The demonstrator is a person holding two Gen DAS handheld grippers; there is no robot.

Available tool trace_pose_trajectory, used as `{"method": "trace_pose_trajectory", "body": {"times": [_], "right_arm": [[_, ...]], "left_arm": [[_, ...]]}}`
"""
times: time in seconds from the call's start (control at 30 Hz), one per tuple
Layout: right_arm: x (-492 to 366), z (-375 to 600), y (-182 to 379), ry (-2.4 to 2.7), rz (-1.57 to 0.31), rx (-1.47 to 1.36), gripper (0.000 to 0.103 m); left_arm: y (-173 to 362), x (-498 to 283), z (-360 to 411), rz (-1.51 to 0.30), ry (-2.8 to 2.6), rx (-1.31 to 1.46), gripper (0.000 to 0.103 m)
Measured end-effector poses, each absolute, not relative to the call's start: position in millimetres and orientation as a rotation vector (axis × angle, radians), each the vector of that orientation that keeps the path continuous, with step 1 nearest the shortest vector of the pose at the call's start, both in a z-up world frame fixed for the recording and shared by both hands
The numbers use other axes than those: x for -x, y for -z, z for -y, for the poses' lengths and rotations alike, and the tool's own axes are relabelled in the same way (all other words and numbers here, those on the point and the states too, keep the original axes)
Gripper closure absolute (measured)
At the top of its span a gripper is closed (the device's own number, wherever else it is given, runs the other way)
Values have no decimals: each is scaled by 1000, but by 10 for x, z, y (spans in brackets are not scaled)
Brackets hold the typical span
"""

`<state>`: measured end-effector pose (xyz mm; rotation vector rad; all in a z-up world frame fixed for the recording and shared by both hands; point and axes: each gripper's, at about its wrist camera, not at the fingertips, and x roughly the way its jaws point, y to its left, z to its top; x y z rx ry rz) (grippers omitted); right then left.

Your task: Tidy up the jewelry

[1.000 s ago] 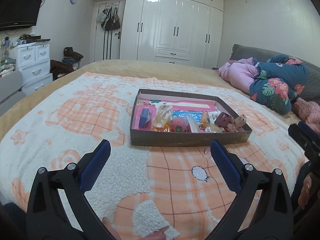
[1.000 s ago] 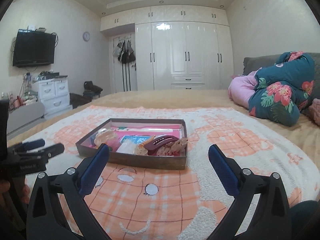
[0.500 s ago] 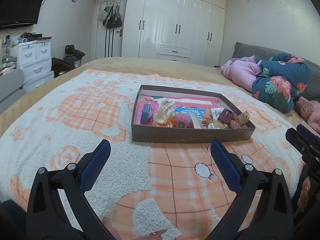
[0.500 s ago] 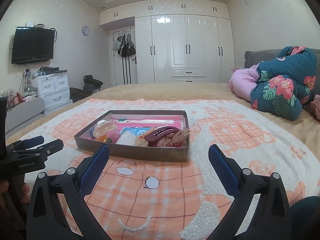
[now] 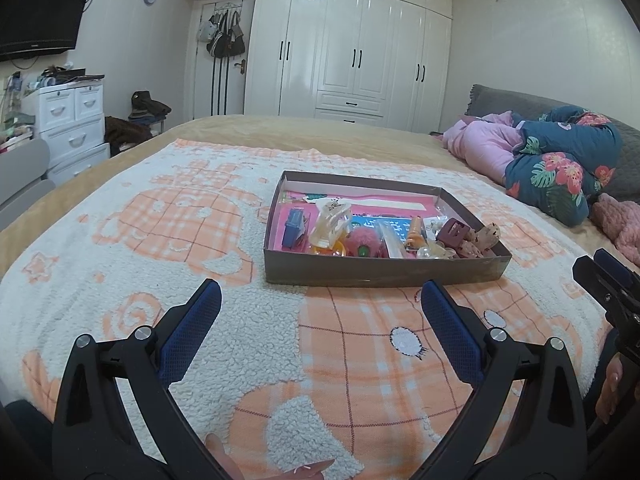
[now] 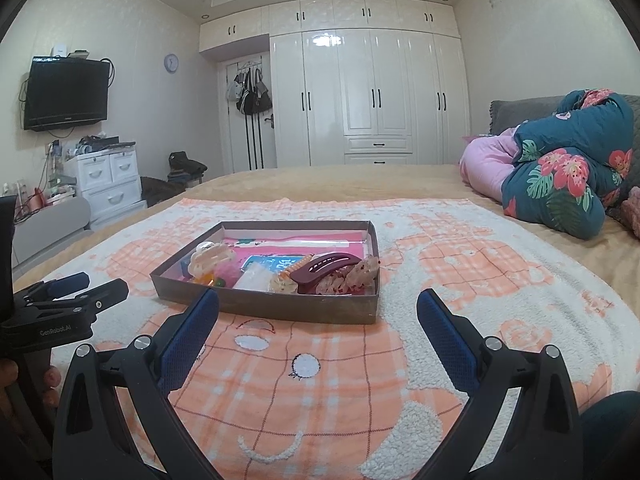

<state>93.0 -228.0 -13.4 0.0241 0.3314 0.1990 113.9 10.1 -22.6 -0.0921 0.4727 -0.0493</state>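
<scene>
Hair clips and trinkets fill a shallow cardboard tray on the blanketed bed, while left gripper and right gripper hover nearby, jaws spread empty, ready to pick.

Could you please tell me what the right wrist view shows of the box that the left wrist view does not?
Only the right wrist view shows the long maroon barrette lengthwise, lying across the hair clips at the near right corner of the box, with the open left gripper at the picture's left edge. Only the left wrist view shows the blue clip clearly, at the left of the box, with the right gripper at the picture's right edge. Both show the clear claw clip and the pink pompom inside the box, on the orange-and-white blanket.
</scene>
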Motion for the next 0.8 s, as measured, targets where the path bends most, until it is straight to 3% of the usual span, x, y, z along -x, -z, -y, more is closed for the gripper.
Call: {"method": "trace_pose_trajectory", "body": {"times": [0.8], "right_arm": [[-915,2283,138,-202,-334,-25,6]], "left_arm": [[225,-1140,-97,-474,49,91,11]]}}
